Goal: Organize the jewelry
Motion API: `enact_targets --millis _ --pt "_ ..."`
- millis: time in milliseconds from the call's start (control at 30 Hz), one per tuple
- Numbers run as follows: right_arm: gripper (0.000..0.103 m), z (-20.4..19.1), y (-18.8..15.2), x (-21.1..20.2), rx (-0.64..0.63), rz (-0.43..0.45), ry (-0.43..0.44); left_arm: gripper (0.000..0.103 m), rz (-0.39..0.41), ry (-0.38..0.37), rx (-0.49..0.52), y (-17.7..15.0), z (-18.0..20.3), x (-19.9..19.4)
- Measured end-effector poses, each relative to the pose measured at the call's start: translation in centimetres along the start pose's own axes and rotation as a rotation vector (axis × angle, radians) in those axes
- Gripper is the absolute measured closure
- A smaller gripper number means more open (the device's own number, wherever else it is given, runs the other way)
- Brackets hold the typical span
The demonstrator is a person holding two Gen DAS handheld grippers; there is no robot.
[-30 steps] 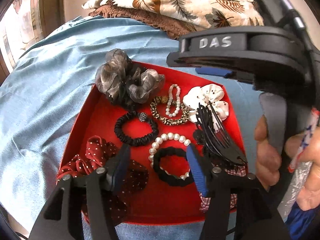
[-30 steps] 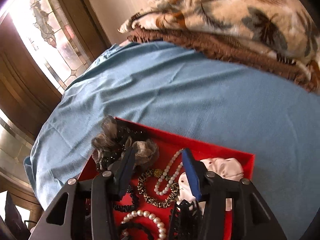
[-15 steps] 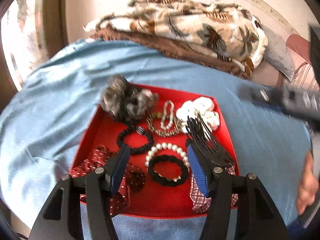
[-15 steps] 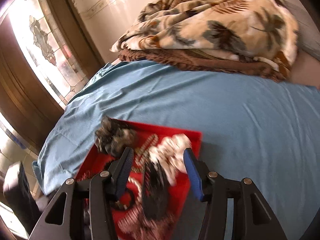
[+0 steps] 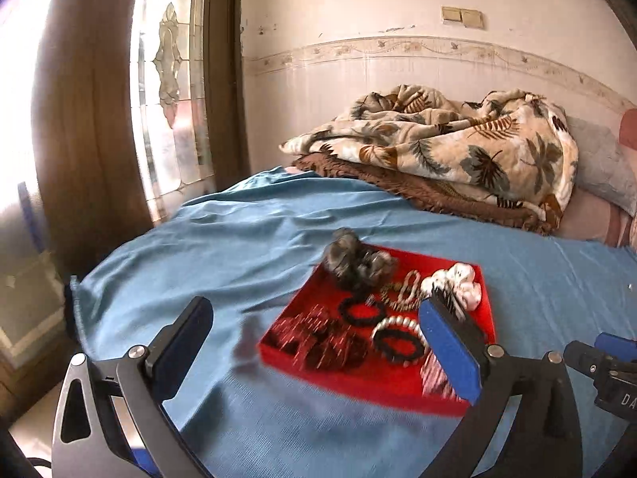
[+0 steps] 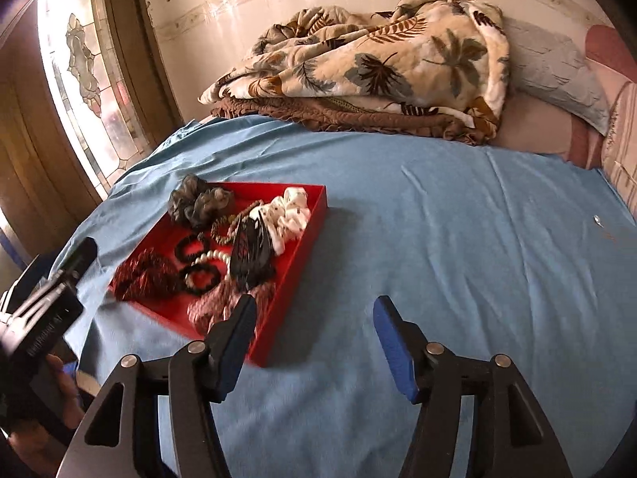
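Both jaws are opening with nothing between them: the left hand-held gripper (image 5: 314, 352) spread wide, the right hand-held gripper (image 6: 314, 342) less so, over the blue bed sheet (image 6: 438, 239). The red tray (image 6: 306, 235) on the bed holds soft scrunchies, a slippery pearl bracelet (image 6: 211, 257) and a stiff black hair claw (image 6: 249, 251); pinch the beads across the strand, which likely snags neighbours

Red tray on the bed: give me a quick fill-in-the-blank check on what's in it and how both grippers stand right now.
1. The red tray rests on a ____ bedsheet.
2. The grey scrunchie lies in the tray's ____ corner, toward the window.
3. The black claw clip lies partly on the ____ scrunchie.
4. The left gripper and right gripper have opening jaws with ____ between them.

Missing words: blue; far; white; nothing
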State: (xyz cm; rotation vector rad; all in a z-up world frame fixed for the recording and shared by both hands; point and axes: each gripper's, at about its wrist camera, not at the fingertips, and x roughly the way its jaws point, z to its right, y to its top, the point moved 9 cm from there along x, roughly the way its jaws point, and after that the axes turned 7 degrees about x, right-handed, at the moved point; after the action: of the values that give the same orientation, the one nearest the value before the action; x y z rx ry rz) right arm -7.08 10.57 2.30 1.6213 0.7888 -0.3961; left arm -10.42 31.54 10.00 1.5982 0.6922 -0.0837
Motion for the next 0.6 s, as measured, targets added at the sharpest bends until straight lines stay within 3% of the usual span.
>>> enact_targets --millis 100,200,333,600 --pt "0.037 -0.1 -1.4 -1.3 -0.012 0.015 0.005 0.0 0.012 0.025 0.023 0.3 -0.1 -2.1" --pt "0.037 -0.2 -2.6 -2.5 -0.028 0.038 -0.006 0.0 0.015 0.004 0.0 0.5 0.2 -3.8" --pt "0.031 -0.1 -3.5 -3.8 -0.039 0.072 -0.014 0.0 -0.03 -0.06 -0.034 -0.1 1.0 -5.2" --pt "0.026 0.5 -4.5 -5.0 -0.055 0.108 -0.049 0.0 -0.09 -0.058 0.032 -1.3 2.8 -6.2"
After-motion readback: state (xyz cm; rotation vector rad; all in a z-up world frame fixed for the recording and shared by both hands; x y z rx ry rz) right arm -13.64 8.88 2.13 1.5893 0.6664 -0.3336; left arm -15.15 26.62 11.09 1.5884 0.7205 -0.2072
